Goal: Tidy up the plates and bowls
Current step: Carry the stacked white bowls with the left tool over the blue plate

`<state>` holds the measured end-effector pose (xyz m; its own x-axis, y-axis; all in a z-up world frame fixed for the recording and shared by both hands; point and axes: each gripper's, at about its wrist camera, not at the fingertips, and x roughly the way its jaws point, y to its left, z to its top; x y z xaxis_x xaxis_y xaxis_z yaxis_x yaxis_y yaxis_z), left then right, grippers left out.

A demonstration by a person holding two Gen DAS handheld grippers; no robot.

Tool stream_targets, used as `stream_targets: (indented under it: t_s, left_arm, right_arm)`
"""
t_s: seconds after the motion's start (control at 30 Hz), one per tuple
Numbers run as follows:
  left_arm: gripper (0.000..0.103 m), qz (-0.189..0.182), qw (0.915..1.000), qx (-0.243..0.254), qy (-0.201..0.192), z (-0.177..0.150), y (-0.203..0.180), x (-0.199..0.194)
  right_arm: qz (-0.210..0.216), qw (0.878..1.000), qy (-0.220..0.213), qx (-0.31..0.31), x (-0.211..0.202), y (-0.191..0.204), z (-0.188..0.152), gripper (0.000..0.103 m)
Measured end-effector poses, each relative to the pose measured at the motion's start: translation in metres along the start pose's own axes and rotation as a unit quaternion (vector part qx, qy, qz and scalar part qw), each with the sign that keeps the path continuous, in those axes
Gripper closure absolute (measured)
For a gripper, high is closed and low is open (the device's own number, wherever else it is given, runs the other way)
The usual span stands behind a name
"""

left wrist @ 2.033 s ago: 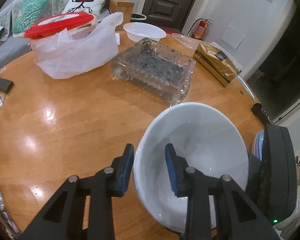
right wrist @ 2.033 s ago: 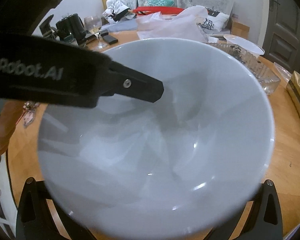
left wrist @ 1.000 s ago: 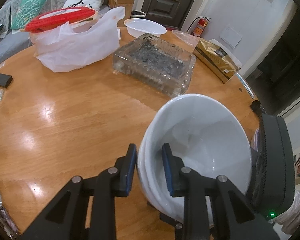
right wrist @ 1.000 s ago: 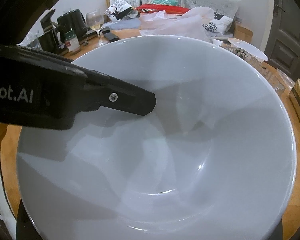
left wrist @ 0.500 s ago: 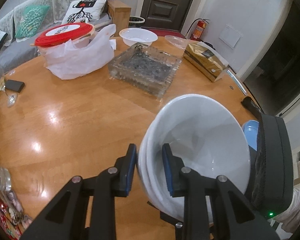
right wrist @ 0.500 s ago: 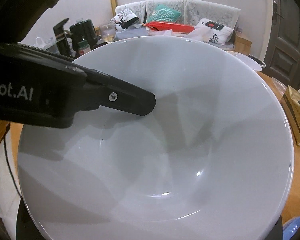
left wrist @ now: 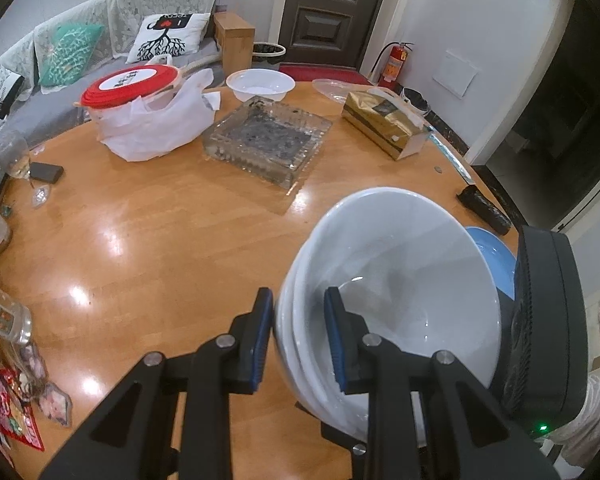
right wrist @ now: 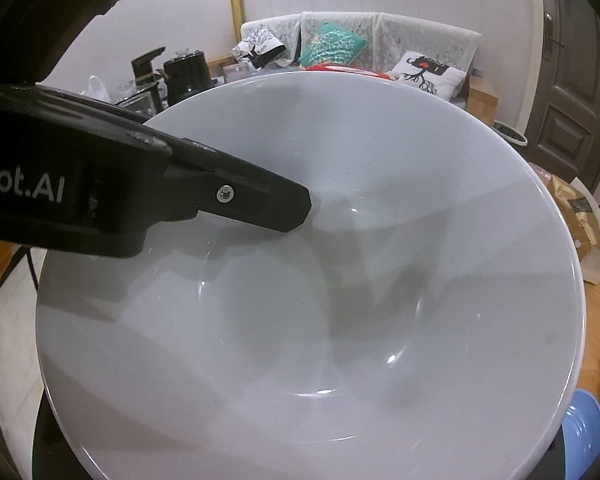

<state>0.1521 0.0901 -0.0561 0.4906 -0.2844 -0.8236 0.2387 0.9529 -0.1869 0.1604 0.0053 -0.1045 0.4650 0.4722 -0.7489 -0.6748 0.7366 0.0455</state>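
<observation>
My left gripper [left wrist: 298, 338] is shut on the rim of a stack of nested white bowls [left wrist: 396, 280], one blue pad inside and one outside, holding the stack tilted above the wooden table [left wrist: 160, 232]. The same stack fills the right wrist view [right wrist: 320, 300], with the left gripper's finger [right wrist: 260, 204] reaching in over the rim. My right gripper's fingers are hidden under the bowls; its black body [left wrist: 544, 328] sits at the far side of the stack. A blue plate [left wrist: 492, 256] lies on the table behind the bowls, and its edge shows in the right wrist view [right wrist: 580, 440].
On the table stand a glass tray [left wrist: 266, 142], a white bag with a red-lidded container [left wrist: 140, 108], a white plastic bowl [left wrist: 260, 84], a gold box [left wrist: 384, 124], a knife [left wrist: 480, 204] near the right edge, and a wine glass [left wrist: 20, 160] and bottles at the left.
The left gripper closed on the bowl rim and lifted the stack up and back from the table; the view rose and the blue plate came into sight behind it.
</observation>
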Motion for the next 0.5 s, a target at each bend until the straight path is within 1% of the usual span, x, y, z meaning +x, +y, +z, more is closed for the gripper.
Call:
stream_targets:
  t_s: [0.2,0.5]
  left_arm:
    - [0.081,0.002,1.0,0.009,0.0,-0.008,-0.02,-0.009]
    - [0.081,-0.001,0.9997,0.023,0.0,-0.015,-0.055,-0.014]
  right_arm:
    - [-0.004,1.0,-0.003,0.002,-0.018,0.001,-0.011,0.001]
    - [-0.012,1.0,-0.007,0.012,-0.042,-0.01,-0.029,0.001]
